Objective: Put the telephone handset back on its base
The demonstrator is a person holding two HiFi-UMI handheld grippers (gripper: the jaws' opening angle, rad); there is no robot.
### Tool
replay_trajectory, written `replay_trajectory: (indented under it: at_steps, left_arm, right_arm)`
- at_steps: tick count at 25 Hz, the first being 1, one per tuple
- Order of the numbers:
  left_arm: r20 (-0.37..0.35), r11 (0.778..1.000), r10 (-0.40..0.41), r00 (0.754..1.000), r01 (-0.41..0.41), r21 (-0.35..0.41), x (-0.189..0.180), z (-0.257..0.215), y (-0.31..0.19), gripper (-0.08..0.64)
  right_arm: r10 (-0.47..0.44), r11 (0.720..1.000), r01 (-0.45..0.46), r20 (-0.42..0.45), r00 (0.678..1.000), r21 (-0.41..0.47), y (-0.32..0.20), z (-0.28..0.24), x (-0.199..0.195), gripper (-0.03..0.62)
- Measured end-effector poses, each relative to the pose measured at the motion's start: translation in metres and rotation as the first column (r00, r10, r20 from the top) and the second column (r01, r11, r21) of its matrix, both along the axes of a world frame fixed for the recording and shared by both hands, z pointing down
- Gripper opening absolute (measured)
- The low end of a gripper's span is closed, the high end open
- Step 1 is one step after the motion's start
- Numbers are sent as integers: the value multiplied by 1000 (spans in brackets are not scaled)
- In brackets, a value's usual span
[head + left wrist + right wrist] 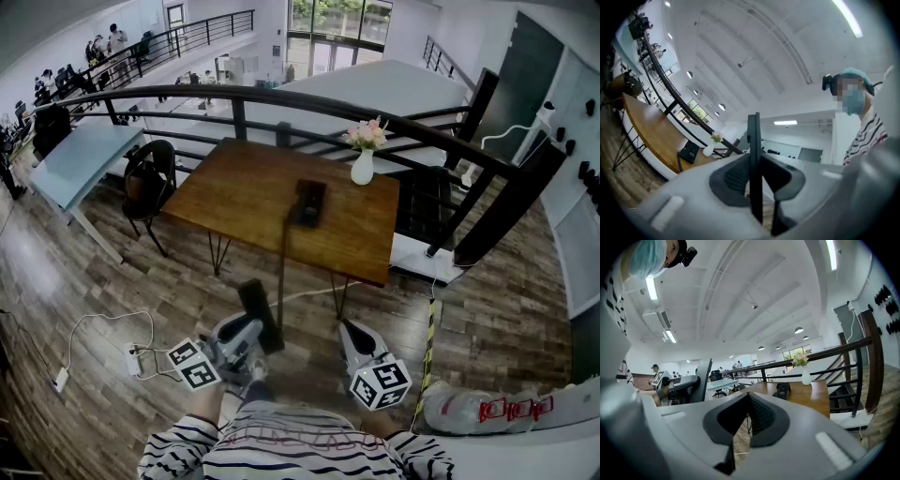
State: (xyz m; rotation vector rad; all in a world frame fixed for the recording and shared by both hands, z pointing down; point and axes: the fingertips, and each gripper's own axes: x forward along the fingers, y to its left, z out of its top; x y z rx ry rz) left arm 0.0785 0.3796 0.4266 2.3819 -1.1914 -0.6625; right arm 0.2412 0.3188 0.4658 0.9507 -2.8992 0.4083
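Clamping handset [255, 302]: left hand-held gripper [251, 330] | right hand-held gripper [749, 397] closed, empty | vase [362, 169]: flowers [367, 134]

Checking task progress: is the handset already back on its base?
No, the handset is clamped in the left tool, well short of the table where the base sits.

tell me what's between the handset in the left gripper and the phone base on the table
In the head view, the dark cord spans it, from the handset over wooden floor and the table edge to the base.
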Motion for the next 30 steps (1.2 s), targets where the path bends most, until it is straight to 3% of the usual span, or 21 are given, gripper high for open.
replay_trajectory:
  at_steps: [7, 16, 30]
  left_arm:
    - [2, 1000, -10, 1000, 10, -12, 0, 7, -7, 73]
    - [-18, 999, 16, 1000, -16, -32, -32, 14, -44, 73]
    - [-18, 972, 226, 974, -226, -65, -131, 12, -154, 72]
  right_arm:
    - [34, 999, -34, 56, 998, -10, -13, 3, 3, 0]
    - [72, 997, -70, 37, 997, -40, -51, 10, -27, 0]
    - [216, 975, -214, 24, 976, -57, -139, -1, -138, 0]
